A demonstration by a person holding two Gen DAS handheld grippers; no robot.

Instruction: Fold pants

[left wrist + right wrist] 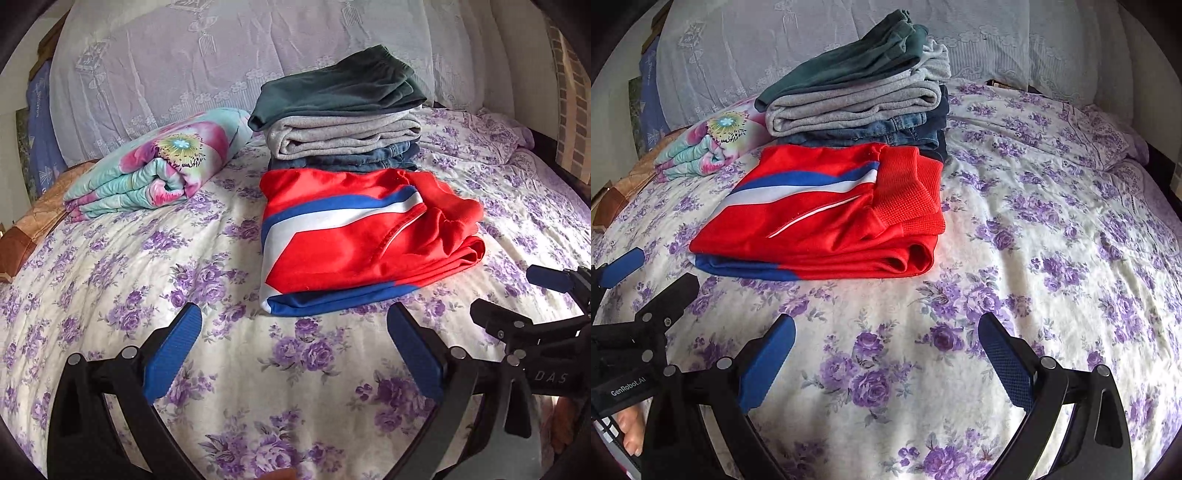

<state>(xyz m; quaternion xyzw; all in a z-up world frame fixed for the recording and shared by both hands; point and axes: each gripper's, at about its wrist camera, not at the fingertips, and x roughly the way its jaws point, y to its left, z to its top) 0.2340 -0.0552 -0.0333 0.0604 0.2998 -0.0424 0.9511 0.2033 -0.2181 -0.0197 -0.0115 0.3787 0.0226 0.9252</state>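
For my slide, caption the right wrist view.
Open right gripper above floral bedspread, facing folded red pants before a stack of folded clothes.

left claw (293, 314) spread, empty | red pants (365, 240) folded on bedspread (147, 266) | right claw (517, 299) beside

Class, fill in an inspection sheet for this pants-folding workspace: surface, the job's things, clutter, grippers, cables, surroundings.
Surface: bed with purple-flowered bedspread, mildly rumpled.
Job's things: red pants with blue and white stripes, folded, lying flat in front of a stack of folded pants: dark green on top, grey, then denim.
Clutter: folded floral blanket left of the stack; brown patterned item at the bed's left edge, unclear what.
Grippers: left gripper open, empty, over bare bedspread; right gripper open, empty, likewise.
Cables: nothing seen.
Surroundings: white lace cloth covering the bedhead area; brick wall at right.
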